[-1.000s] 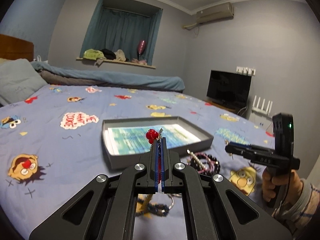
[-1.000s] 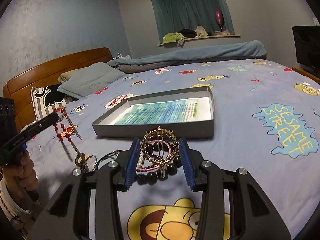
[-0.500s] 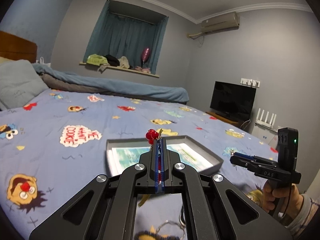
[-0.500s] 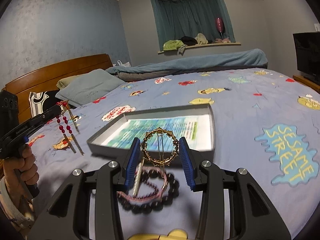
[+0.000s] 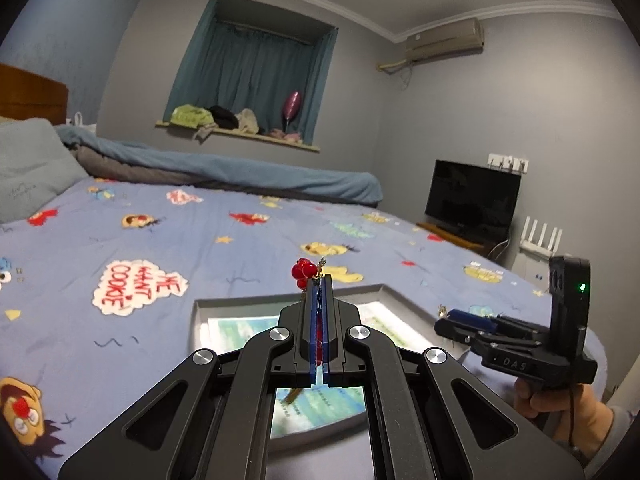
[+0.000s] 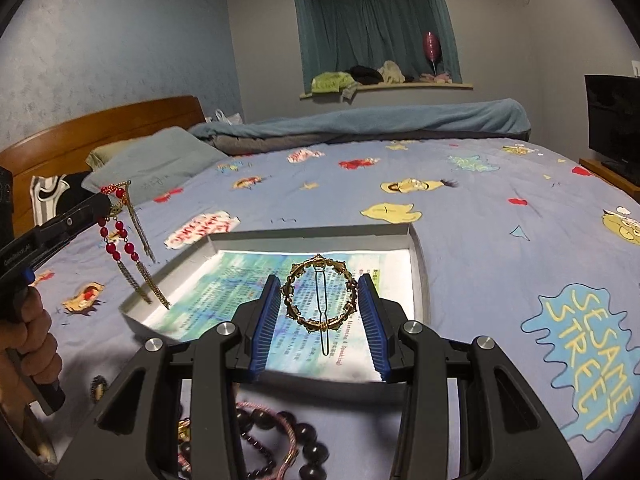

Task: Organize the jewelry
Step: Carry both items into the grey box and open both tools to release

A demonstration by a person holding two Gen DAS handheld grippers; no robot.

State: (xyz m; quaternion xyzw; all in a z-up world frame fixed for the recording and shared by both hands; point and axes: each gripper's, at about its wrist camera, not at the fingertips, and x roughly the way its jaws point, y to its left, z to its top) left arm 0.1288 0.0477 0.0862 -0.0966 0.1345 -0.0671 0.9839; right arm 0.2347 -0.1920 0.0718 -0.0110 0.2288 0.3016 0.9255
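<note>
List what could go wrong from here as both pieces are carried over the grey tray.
1. The gold ring clip is held only by its edges between the right hand-held gripper pads, so it could twist or slip out.
2. The red bead earring dangles long chains from the shut left hand-held gripper; they hang near the tray rim and could snag it.
3. The dark bead bracelets left on the bedsheet could be overlooked.

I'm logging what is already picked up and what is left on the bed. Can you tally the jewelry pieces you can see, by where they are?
Held in the left gripper: 1, red bead and chain piece
Held in the right gripper: 1, gold ring-shaped clip
On the bedsheet: at least 2, dark bead bracelet, pink bead strand
In the tray: 0
Total: at least 4
</note>
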